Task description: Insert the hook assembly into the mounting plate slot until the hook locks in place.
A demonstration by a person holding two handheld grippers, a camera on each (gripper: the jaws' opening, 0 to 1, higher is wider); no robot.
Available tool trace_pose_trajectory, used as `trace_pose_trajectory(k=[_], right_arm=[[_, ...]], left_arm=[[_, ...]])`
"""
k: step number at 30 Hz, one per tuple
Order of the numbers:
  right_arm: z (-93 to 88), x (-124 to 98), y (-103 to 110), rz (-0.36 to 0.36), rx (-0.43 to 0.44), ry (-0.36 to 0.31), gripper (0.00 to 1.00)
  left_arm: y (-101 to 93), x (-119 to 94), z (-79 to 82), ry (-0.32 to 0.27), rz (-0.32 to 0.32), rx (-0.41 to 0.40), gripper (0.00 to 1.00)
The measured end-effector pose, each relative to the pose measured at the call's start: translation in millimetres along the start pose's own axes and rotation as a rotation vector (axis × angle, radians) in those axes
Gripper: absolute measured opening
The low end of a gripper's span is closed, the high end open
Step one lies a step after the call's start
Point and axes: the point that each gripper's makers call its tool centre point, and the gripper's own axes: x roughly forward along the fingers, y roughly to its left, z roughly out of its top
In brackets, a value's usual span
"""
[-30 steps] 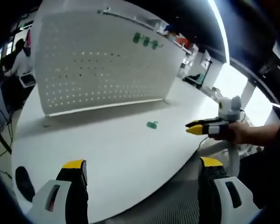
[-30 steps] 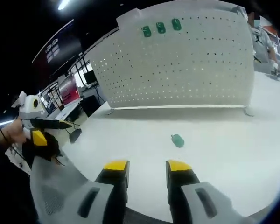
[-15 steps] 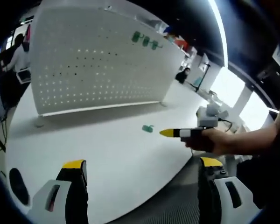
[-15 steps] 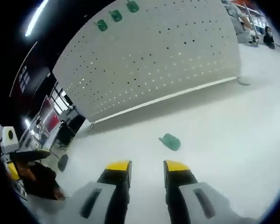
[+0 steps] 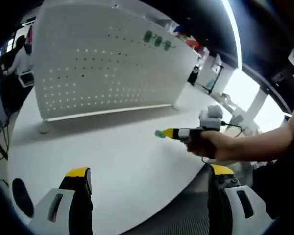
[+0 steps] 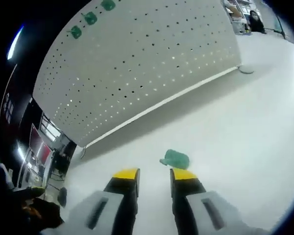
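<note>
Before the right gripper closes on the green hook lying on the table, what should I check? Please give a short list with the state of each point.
1. Green hook lies free on the white table: ok.
2. Right gripper lined up, its tips just short of the hook: ok.
3. Right jaws have a gap, but narrow; wide enough for the hook: cannot tell.
4. Left gripper open and away from the hook: ok.
5. Pegboard upright behind, three green hooks already hung near its top: ok.
6. Which hole is the target: cannot tell.
</note>
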Motion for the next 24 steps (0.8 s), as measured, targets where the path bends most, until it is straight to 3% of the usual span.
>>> trace_pose_trajectory(k=[3,11,15,24], right_arm=[[0.1,4,-3,-0.014,0.049,-0.001,0.21],[8.8,12,-7,-0.051,0.05,-0.015,0.2],[12.2,16,-10,-0.079,0.032,-0.01,0.1],[16.5,20,-11,-0.088,-0.015,0.011,0.05]], left_arm=[[1.9,1,0.8,0.002,0.002,-0.001,1.0],[3.3,4,4.1,-0.006,-0.002,-0.01,1.0],[3.6,5,4.4,-0.004,-0.006,-0.011,1.0],[6.2,4,1.3,-0.002,-0.004,-0.022,0.99]])
